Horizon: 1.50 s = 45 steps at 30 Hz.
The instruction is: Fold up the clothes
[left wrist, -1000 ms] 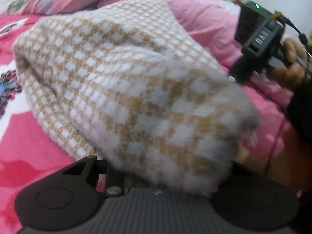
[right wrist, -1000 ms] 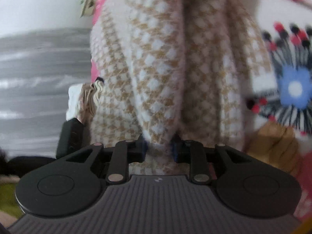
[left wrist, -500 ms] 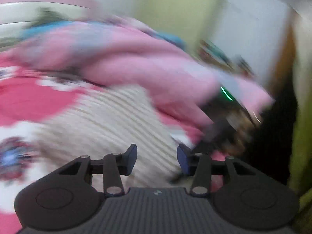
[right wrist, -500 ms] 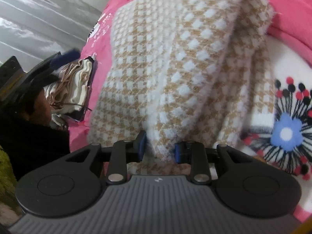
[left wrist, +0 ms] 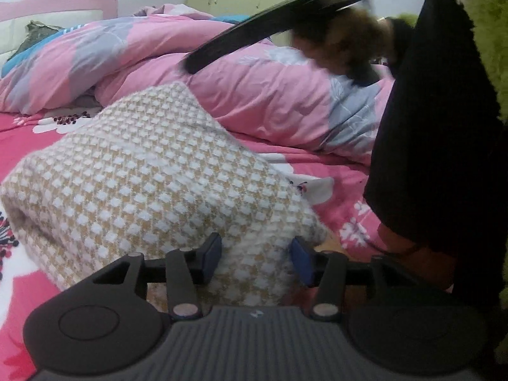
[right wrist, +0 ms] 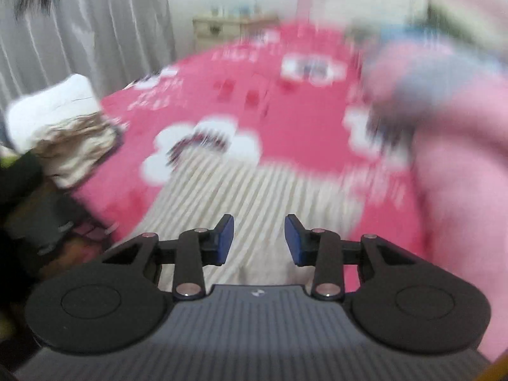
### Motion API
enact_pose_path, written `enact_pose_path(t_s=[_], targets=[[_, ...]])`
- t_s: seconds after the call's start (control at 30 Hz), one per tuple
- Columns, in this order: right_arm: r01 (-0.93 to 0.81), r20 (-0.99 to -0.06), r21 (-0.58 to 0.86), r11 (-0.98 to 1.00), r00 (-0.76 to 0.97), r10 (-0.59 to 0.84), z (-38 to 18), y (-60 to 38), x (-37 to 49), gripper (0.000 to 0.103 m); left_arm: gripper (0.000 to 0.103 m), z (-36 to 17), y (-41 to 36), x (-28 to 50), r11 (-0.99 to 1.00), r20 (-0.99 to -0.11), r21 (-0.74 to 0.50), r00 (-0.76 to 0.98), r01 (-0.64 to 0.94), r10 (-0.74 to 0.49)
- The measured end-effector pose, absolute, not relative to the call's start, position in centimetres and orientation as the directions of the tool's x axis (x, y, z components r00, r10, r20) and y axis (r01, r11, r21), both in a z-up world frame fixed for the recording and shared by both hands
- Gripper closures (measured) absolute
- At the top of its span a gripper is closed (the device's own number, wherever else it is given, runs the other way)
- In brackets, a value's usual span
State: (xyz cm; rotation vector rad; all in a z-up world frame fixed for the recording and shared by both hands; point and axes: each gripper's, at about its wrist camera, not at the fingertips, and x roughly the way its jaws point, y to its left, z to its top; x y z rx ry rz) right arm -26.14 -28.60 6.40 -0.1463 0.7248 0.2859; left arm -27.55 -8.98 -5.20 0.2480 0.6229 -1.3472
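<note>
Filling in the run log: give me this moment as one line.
stage: fold laid down | left gripper: open, over tan-and-white checked knit garment | right gripper: open, view blurred | garment: folded on pink floral bedsheet

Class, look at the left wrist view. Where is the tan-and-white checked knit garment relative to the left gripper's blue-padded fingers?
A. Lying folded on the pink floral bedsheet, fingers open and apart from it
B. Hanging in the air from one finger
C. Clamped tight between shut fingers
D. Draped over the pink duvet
A: the tan-and-white checked knit garment rests folded on the pink floral bedsheet, while the left gripper stands open, gripping nothing.
</note>
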Motion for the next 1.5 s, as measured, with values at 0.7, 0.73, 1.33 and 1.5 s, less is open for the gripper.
enact_pose_path(t_s=[0.7,0.73,1.33,1.5], targets=[[-0.516,-0.805,0.015,0.856,0.502,0.316,-7.0,-20.6,-14.1,0.092,0.043,-6.0,-8.7,-30.6,0.266,-0.521,-0.036,0.209,0.963,-0.828],[-0.525,-0.802,-0.002,0.851,0.510,0.312,-6.7,-20.6,-14.3,0.092,0.043,-5.9,-8.7,-30.8,0.265,-0.521,-0.035,0.209,0.963,-0.828],[-0.633,-0.857,-0.066,0.772,0.432,0.281,-1.0,-14.3,-14.0,0.086,0.042,-5.6,-9.1,-31.3,0.270,-0.530,-0.042,0.207,0.962,-0.822],[-0.487,-0.890,-0.091,0.868,0.432,0.149,-3.2,-13.2,-12.0,0.077,0.035,-5.6,-9.6,-31.8,0.262,-0.531,-0.010,0.217,0.965,-0.819]])
